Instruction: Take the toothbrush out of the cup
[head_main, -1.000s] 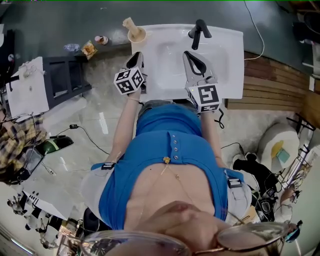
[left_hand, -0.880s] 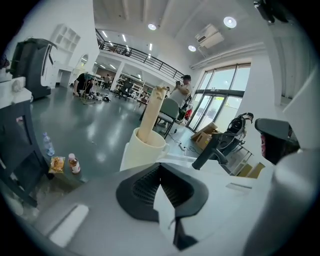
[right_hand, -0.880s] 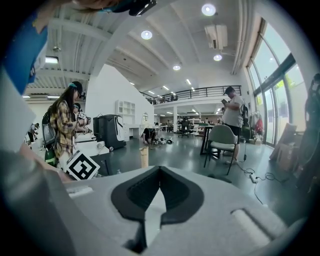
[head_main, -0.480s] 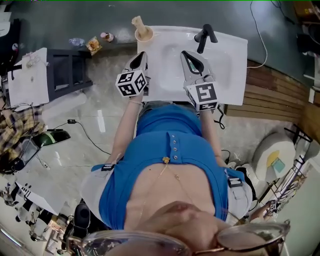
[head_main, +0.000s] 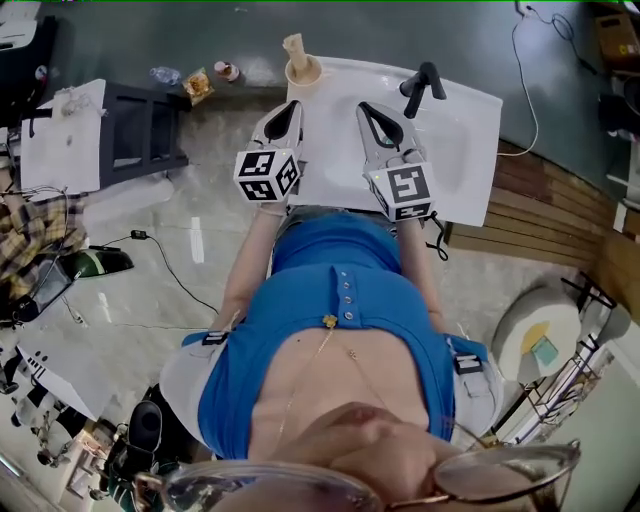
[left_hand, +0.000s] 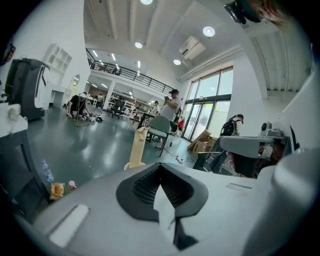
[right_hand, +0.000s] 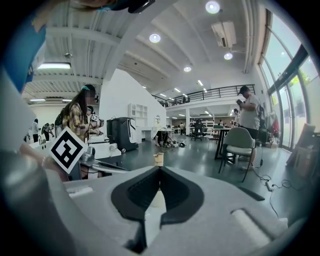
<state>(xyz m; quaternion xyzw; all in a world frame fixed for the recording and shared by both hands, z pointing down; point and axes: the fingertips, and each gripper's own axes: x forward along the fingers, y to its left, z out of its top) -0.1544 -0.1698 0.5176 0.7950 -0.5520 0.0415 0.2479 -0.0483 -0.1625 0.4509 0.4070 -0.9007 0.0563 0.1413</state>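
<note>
- Standing upright in the cup (head_main: 303, 70) at the far left corner of the sink (head_main: 470, 150), the toothbrush (head_main: 294, 45) is untouched; the task looks not yet begun.
- Left gripper (head_main: 289, 104) hovers near the cup but short of it, jaws pressed together on nothing. Its own view shows the toothbrush (left_hand: 137, 144) beyond the tips and a little to their left.
- Right gripper (head_main: 363, 105) hangs over the basin, farther from the cup, jaws likewise closed and empty.
- Risk: closed jaws pushed forward would likely knock the tall toothbrush or tip the cup, which sits right at the sink's edge above the floor.
- Risk: the toothbrush looks slim, so a pinch near its top could lever the light cup over instead of lifting cleanly. Steadying the cup with the other gripper would probably help.
- Risk: the faucet (head_main: 420, 85) stands close to the right gripper, and a careless sweep could clip it.
</note>
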